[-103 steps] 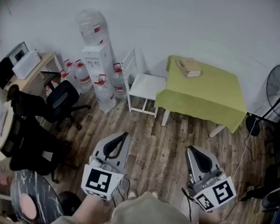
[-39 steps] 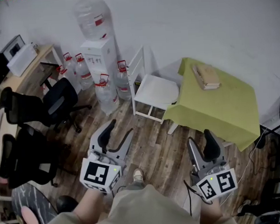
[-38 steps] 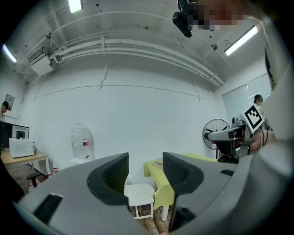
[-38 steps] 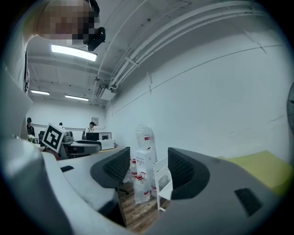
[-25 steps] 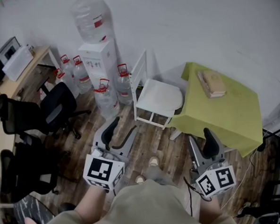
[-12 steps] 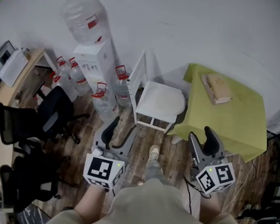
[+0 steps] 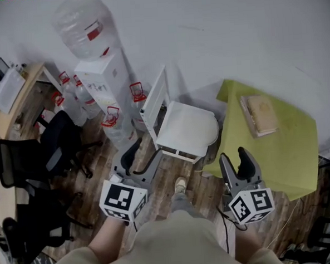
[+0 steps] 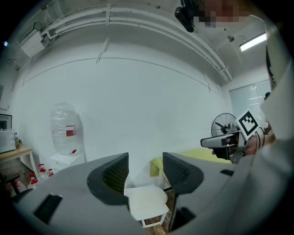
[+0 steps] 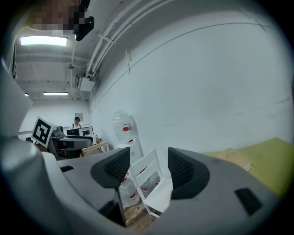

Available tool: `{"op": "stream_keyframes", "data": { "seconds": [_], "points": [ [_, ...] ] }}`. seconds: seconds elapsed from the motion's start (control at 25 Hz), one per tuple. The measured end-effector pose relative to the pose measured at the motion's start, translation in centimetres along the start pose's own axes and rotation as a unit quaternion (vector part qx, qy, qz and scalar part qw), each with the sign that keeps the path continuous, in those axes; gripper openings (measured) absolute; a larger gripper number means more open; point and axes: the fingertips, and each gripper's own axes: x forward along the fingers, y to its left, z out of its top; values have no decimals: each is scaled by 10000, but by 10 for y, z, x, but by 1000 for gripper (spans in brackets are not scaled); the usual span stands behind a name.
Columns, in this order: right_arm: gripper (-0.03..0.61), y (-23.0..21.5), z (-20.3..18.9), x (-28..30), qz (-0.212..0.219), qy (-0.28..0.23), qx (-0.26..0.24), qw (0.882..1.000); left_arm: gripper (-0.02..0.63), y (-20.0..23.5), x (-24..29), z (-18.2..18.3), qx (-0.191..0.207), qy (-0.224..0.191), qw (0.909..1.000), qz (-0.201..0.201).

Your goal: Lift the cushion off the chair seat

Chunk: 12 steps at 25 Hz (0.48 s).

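A white wooden chair [image 7: 154,104] stands by the wall, and a white cushion [image 7: 189,130] lies flat on its seat. Both grippers hang short of the chair, above the wood floor, touching nothing. My left gripper [image 7: 141,154] is open and points at the chair's front left; in the left gripper view [image 8: 145,170] the cushion [image 8: 146,202] shows between and beyond its empty jaws. My right gripper [image 7: 236,161] is open too, near the seat's right corner. In the right gripper view [image 9: 146,167] the chair [image 9: 148,172] appears from the side, beyond the empty jaws.
A table under a green cloth [image 7: 269,150] touches the chair's right side, with a tan book [image 7: 260,114] on it. A water dispenser [image 7: 101,77] and several water bottles [image 7: 113,119] stand left of the chair. Black office chairs [image 7: 54,149] and a desk [image 7: 9,96] are farther left.
The person has walked toward the chair, which now lies closer and larger. Both grippers advanced with it and sank a little. Their jaws stayed at the same width.
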Motion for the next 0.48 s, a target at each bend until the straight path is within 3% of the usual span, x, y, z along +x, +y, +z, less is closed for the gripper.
{"op": "stream_keyframes", "data": {
  "seconds": [0.48],
  "points": [
    [259, -116, -20, 148, -125, 602, 372, 9974, 225, 46, 177, -18, -190, 638, 9978, -41]
  ]
}}
